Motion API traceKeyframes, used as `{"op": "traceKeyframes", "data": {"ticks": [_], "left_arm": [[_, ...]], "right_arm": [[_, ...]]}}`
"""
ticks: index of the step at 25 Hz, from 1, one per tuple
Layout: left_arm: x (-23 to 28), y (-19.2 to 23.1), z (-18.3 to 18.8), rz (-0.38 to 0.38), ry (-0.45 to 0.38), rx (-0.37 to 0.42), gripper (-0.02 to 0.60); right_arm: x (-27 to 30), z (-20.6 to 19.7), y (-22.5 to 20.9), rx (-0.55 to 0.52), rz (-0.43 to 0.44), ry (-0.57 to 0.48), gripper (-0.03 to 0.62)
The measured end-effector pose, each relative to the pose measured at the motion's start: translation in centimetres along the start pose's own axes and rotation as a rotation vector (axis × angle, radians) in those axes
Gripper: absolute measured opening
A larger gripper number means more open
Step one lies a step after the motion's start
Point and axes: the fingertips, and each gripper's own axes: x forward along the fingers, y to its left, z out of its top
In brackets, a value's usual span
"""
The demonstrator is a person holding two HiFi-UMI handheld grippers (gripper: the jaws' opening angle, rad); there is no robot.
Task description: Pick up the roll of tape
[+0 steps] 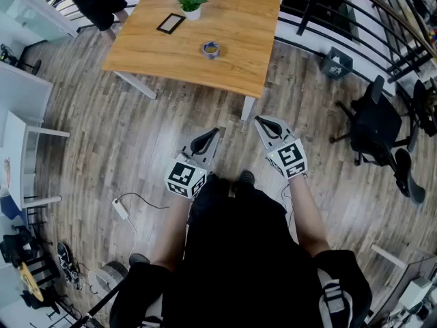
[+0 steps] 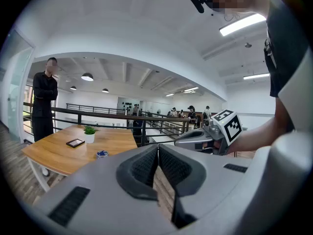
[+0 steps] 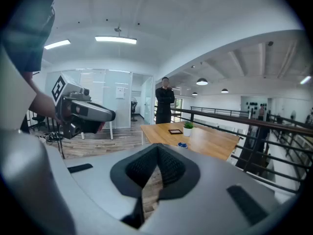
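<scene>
We hold the left gripper (image 1: 210, 135) and right gripper (image 1: 263, 123) at mid-frame, jaws pressed together on nothing. The roll of tape (image 1: 211, 48) sits on the desk (image 1: 239, 26) above, well apart.

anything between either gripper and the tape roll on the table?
Nothing visible does. The tape roll sits on the table with bare wood toward the near edge; the plant and the dark phone lie beyond it. The left gripper and right gripper, both shut, are short of the table, over the floor.
</scene>
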Motion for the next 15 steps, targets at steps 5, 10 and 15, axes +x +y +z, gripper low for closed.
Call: {"op": "traceKeyframes", "data": {"ticks": [5,10,15], "left_arm": [[0.1,-0.7,-0.1,-0.026,-0.01,0.005,0.023],[0.2,-0.9,-0.7,-0.009,0.012,0.031,0.023],[0.5,-1.8,-0.8,-0.004,0.012,0.034,0.024]], "right_arm": [[-0.3,-0.1,0.0,0.003,0.007,-0.013,0.006],[-0.2,-0.4,0.4,-0.005,0.027,-0.014,0.006],[-0.8,-1.4,0.3,-0.006,0.04,-0.009,0.006]]}}
